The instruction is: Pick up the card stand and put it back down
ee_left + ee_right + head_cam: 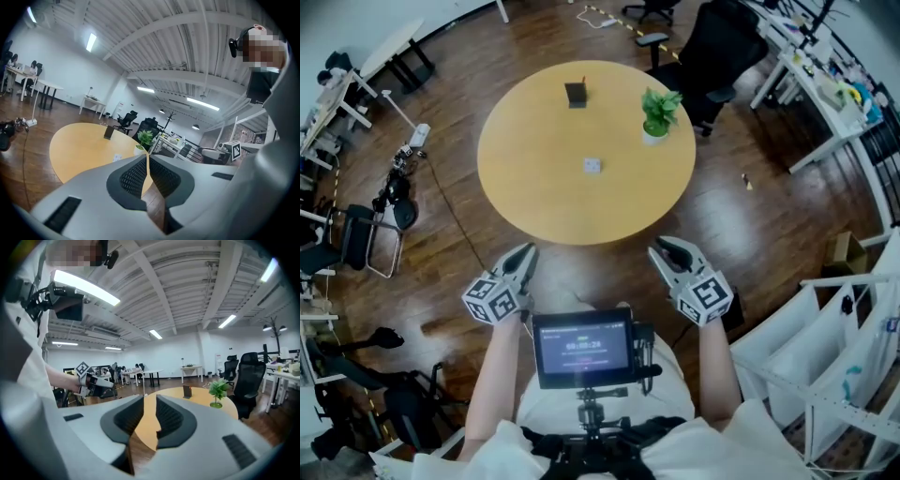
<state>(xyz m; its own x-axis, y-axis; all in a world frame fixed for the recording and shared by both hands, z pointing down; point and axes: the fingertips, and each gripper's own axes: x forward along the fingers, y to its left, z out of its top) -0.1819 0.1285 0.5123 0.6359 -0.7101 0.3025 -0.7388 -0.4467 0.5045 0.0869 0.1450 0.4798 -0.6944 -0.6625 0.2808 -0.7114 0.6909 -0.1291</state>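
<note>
1. The left gripper (528, 253) hangs just short of the near-left edge of the round worktop (534, 197), over the wooden floor (441, 253). Its jaws meet tip to tip, with nothing between them.
2. The card stand (576, 94), a small dark upright item, stands on the far part of the worktop, slightly left of centre. It is well apart from both grippers, and neither gripper touches it.
3. A small white square item (592, 166) lies flat near the middle of the worktop, between the card stand and the near edge.
4. A potted plant (659, 114) in a white pot stands upright to the right of the card stand, near the far-right edge.
5. The right gripper (661, 248) hangs just short of the near-right edge, about level with the left gripper. Its jaws stand a narrow gap apart and are empty.
6. A black office chair (712, 56) stands beyond the worktop, at the far right.
</note>
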